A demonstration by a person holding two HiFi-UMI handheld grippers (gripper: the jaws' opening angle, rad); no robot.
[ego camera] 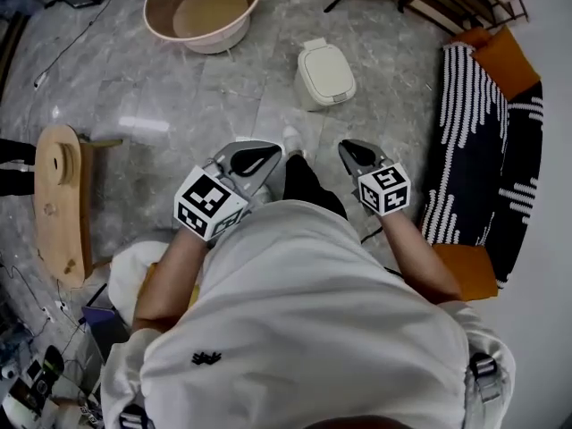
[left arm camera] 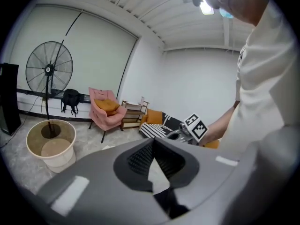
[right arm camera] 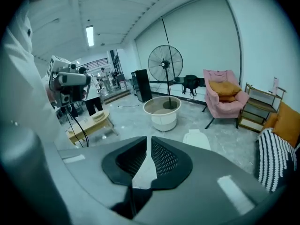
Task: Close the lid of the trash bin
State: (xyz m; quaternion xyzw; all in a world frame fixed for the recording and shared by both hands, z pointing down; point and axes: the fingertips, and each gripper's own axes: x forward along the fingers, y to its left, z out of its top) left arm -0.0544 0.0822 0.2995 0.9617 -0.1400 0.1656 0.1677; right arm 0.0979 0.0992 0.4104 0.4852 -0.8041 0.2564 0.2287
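The small white trash bin (ego camera: 323, 74) stands on the grey floor ahead of me, its lid lying flat down on the body. It also shows in the right gripper view as the trash bin (right arm camera: 197, 138), just beyond the jaws. My left gripper (ego camera: 256, 160) is held near my waist, well short of the bin and to its left; its jaws meet at the tips with nothing between them (left arm camera: 152, 140). My right gripper (ego camera: 357, 155) hangs at the same height, below and right of the bin, its jaws (right arm camera: 149, 138) together save a thin slit, empty.
A large beige basin (ego camera: 203, 7) stands far left of the bin. A wooden stool (ego camera: 61, 202) lies at the left. A striped sofa with orange cushions (ego camera: 487, 150) runs along the right. A pink armchair (right arm camera: 225, 95) and a standing fan (right arm camera: 165, 63) are farther back.
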